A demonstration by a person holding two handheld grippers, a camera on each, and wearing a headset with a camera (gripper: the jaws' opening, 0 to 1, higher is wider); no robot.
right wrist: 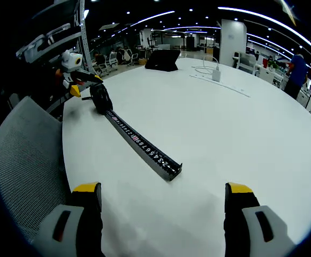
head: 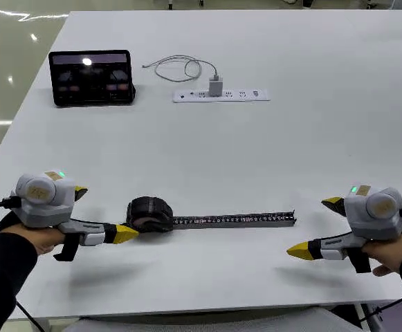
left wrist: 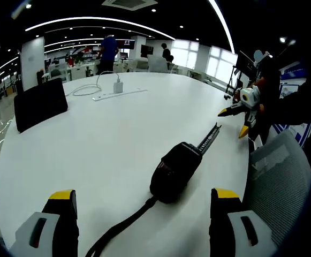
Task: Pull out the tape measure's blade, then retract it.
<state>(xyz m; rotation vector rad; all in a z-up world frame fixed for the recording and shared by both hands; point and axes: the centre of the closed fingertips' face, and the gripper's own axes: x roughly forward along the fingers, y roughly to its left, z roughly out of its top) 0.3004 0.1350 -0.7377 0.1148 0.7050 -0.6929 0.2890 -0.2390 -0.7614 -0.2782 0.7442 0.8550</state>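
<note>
A black tape measure case (head: pixel 149 214) lies on the white table, its blade (head: pixel 234 220) pulled out to the right and lying flat. My left gripper (head: pixel 126 234) is open just left of the case, which sits a little beyond its fingertips (left wrist: pixel 179 170) with a black strap trailing back between the jaws. My right gripper (head: pixel 301 251) is open too, below and right of the blade's hooked end (right wrist: pixel 172 171), clear of it. The blade (right wrist: pixel 139 143) runs away to the case (right wrist: pixel 100 97) in the right gripper view. Neither gripper holds anything.
A dark tablet (head: pixel 91 77) stands at the back left. A white power strip (head: pixel 220 95) with a plugged charger and coiled cable (head: pixel 180 68) lies at the back centre. The table's front edge (head: pixel 207 303) runs close below both grippers, with a mesh chair (right wrist: pixel 21 166) beside it.
</note>
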